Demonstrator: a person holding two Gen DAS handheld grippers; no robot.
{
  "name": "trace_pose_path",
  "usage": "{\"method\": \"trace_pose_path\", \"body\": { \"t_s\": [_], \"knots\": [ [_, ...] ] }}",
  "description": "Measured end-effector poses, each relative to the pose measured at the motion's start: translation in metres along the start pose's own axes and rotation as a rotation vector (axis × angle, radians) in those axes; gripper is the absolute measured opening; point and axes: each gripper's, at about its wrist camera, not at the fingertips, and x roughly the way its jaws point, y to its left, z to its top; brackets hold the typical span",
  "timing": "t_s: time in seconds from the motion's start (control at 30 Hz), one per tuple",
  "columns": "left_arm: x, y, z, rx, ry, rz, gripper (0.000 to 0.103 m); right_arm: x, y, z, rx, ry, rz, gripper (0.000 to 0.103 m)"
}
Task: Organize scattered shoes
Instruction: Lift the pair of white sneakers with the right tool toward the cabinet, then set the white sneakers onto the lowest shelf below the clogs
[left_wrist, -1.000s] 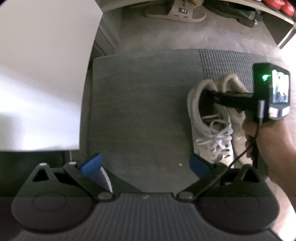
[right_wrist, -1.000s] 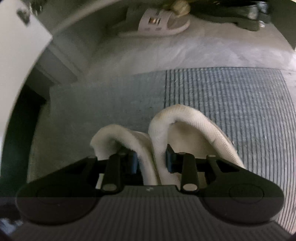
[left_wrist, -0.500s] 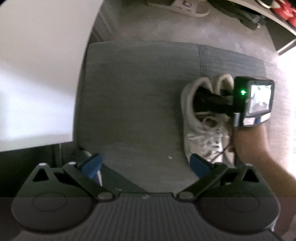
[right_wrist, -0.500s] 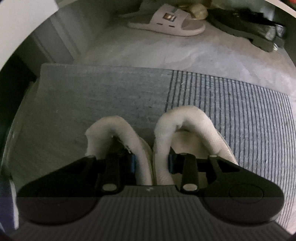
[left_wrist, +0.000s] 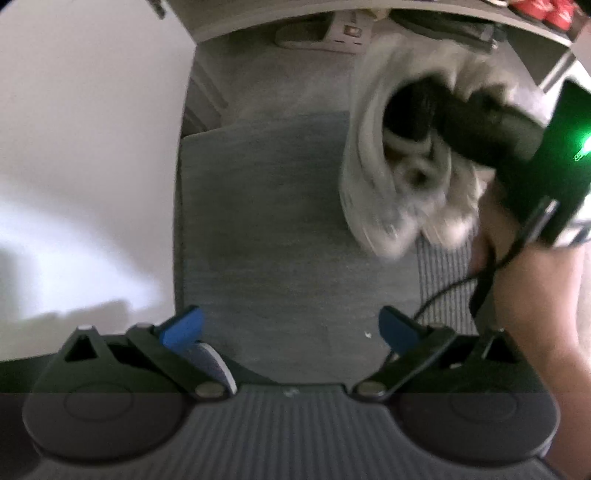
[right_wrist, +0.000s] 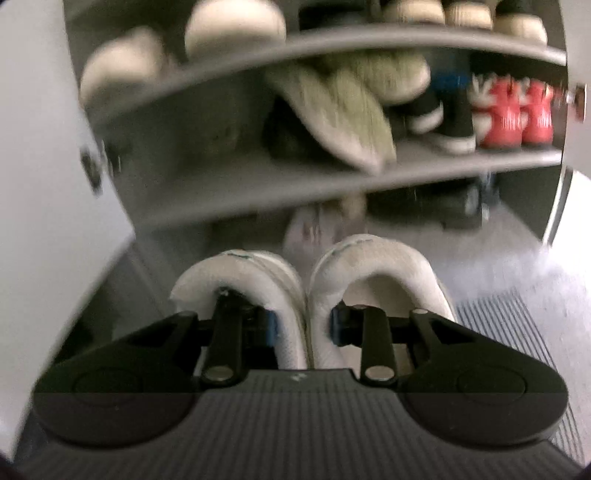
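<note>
Right gripper (right_wrist: 301, 325) is pinching the pair of white lace-up sneakers (right_wrist: 314, 288) by their two inside walls, one black finger down in each shoe. A second ago both shoes sat flat on the grey floor mat (left_wrist: 277, 240). Now they are up in the air, hanging from the gripper, and the picture is blurry because they are moving fast. The right camera has tipped up too: before it looked at the mat, and now it looks at the grey shoe rack with shelves (right_wrist: 332, 184), where red shoes (right_wrist: 517, 118) and other shoes sit.

Left gripper (left_wrist: 290, 328) has its blue fingers spread wide and holds nothing. It hangs over the mat.

So the pick-up worked. I think the next job is to carry the pair to a free spot on the rack.
</note>
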Motion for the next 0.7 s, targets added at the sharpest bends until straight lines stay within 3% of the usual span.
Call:
{"method": "trace_pose_path", "body": {
  "t_s": [0.1, 0.23, 0.43, 0.57, 0.7],
  "knots": [
    [-0.005, 0.010, 0.006, -0.031, -0.037, 0.024, 0.102, 0.022, 0.015, 0.026, 0.024, -0.075, 0.040, 0.030],
    [-0.010, 0.022, 0.012, -0.103, -0.052, 0.015, 0.102, 0.059, 0.037, 0.054, 0.007, -0.106, 0.076, 0.030],
    [-0.026, 0.012, 0.012, -0.088, -0.125, 0.022, 0.102, 0.116, 0.081, 0.082, -0.082, -0.139, 0.148, 0.030],
    [-0.036, 0.023, 0.018, -0.177, -0.126, 0.057, 0.097, 0.144, 0.107, 0.087, -0.132, -0.155, 0.102, 0.029],
    [-0.051, 0.040, 0.027, -0.261, -0.209, 0.084, 0.100, 0.177, 0.129, 0.098, -0.191, -0.150, 0.033, 0.029]
  ]
}}
